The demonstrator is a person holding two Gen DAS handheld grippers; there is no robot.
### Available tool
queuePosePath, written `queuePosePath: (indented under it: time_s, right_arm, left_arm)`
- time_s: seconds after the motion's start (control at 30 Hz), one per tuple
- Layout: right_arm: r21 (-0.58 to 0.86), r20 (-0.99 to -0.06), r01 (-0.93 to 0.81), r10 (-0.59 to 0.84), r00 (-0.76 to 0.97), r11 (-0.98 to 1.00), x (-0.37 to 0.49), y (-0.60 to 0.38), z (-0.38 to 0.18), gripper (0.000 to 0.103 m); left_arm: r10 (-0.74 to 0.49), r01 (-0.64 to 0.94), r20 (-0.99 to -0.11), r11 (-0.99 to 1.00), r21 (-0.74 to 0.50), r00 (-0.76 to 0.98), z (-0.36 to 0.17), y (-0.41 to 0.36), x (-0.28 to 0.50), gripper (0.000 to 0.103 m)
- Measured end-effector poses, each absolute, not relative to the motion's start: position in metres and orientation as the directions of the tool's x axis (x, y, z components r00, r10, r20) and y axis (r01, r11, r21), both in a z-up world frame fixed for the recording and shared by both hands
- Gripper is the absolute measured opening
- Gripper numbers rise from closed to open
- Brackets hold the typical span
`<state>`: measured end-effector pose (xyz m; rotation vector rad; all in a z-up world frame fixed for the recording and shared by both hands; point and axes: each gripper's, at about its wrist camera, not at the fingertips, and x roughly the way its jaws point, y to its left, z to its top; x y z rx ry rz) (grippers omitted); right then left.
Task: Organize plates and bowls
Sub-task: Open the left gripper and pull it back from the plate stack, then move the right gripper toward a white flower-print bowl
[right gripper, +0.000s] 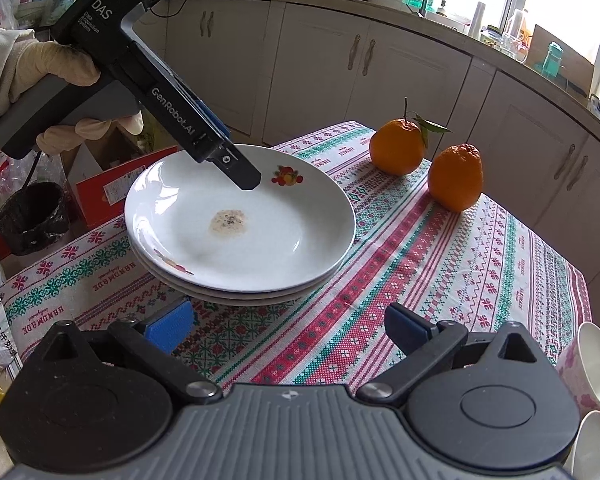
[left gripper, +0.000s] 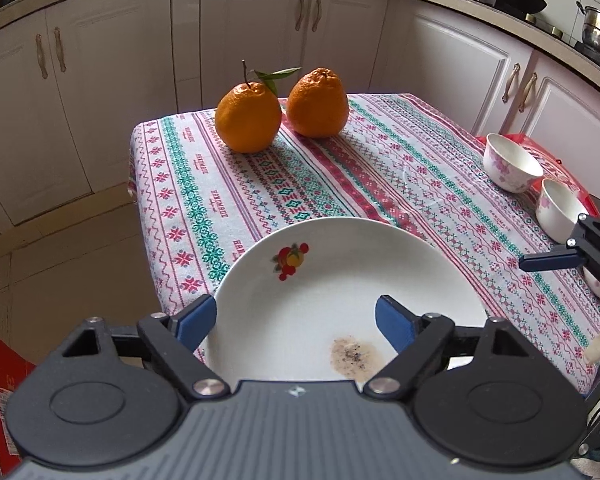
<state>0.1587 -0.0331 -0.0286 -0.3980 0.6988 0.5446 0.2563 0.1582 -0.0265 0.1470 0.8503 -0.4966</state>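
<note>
A stack of three white plates (right gripper: 260, 236) with fruit prints sits at the near-left corner of the patterned tablecloth (right gripper: 440, 280). The top plate (left gripper: 340, 280) has a brown stain in its middle. My left gripper (left gripper: 296, 322) hangs open over that plate's near rim, pads clear of it; one of its fingers (right gripper: 246, 176) hovers above the plate. My right gripper (right gripper: 288, 326) is wide open and empty over the cloth, just in front of the stack. Two white bowls with pink flowers (left gripper: 512, 164) (left gripper: 560, 208) stand at the right edge of the table, also seen as bowls (right gripper: 592, 364) (right gripper: 596, 448) by my right gripper.
Two oranges (left gripper: 248, 120) (left gripper: 318, 104) stand at the table's far end. White cabinets (left gripper: 256, 32) run behind. A cardboard box (right gripper: 112, 184) and a black bucket (right gripper: 32, 216) sit on the floor beyond the stack. A gloved hand (right gripper: 40, 68) holds the left gripper.
</note>
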Motion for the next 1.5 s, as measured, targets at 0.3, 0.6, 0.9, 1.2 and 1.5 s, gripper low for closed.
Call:
queuePosePath:
  time_s: [0.3,0.6,0.9,1.2,1.5]
  right_arm:
    - [-0.139,-0.664,-0.537,0.324,0.674,0.832,0.152,-0.052,-0.016,0.103]
    - [-0.157,-0.598,-0.451,0.279,0.751,0.879,0.127,-0.088,0.007,0.103]
    - [-0.119,-0.566,-0.297,0.181,0.805,0.947,0.095,-0.156,0.015,0.103]
    - [-0.089,-0.565,-0.122,0.051,0.824,0.989,0.063,-0.231,0.008,0.103]
    - [-0.037,-0.601,-0.006,-0.018,0.799,0.999,0.045,-0.286,-0.007,0.103]
  left_arm:
    - [-0.345,0.486,-0.696,0.874,0.007,0.63,-0.009,0.139,0.226,0.089]
    - [-0.36,0.488,-0.582,0.87,0.073,0.729,0.002,0.097,0.166,0.094]
    - [-0.378,0.476,-0.489,0.875,0.087,0.786,-0.011,0.035,0.107,0.099]
    - [-0.486,0.587,-0.495,0.807,0.06,0.72,-0.028,-0.036,0.089,0.099]
    - [-0.604,0.745,-0.526,0.66,0.09,0.599,-0.048,-0.105,0.075,0.099]
